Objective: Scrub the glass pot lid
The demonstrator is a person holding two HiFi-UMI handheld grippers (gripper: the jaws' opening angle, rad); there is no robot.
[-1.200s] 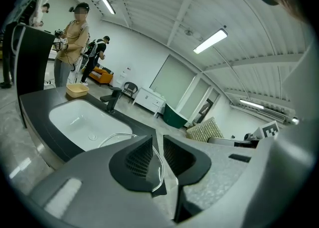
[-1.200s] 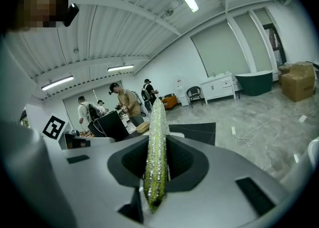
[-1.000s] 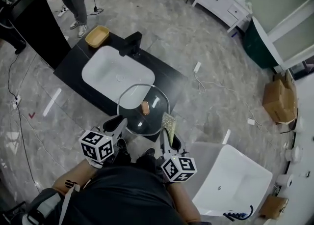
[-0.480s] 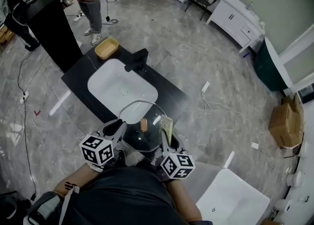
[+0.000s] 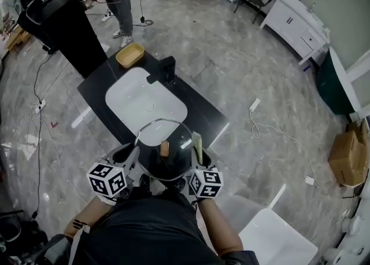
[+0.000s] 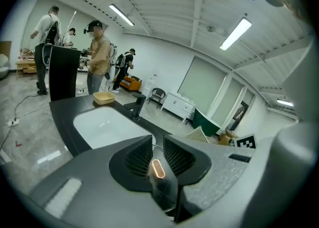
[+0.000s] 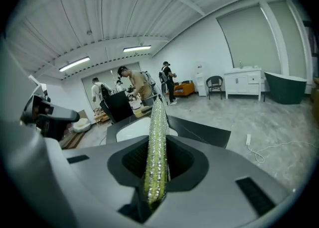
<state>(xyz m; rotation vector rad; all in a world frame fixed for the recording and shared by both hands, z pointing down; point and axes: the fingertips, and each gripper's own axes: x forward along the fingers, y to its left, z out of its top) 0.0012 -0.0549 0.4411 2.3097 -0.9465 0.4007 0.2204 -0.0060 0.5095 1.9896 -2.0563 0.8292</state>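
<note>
Left gripper (image 5: pixel 130 154): its jaws are closing on the left rim of the glass pot lid (image 5: pixel 166 164), which is running edge-on between them in the left gripper view (image 6: pixel 165 192).
Right gripper (image 5: pixel 199 158): it is pinching a yellow-green scouring sponge (image 7: pixel 156 142) that is standing upright between pressed jaws.
Lid position: it is hanging in the air in front of the person's chest, knob (image 5: pixel 164 148) facing up, over the near edge of the black counter (image 5: pixel 199 113) and the near rim of the white sink (image 5: pixel 124 99).
Sponge position: in the head view the sponge (image 5: pixel 197 147) is sitting just beside the lid's right rim; whether it is touching cannot be told.
Progress: both tools are in hand and close together, but no foam or water is showing, so the scrubbing is probably only starting and most of the glass is likely waiting.
Edges: the faucet (image 5: pixel 165 69) and a yellow tray (image 5: pixel 130 55) are standing well apart on the far side.
Open room: bare grey floor is lying to the right of the counter, with a loose cable (image 5: pixel 272 131) farther off.
</note>
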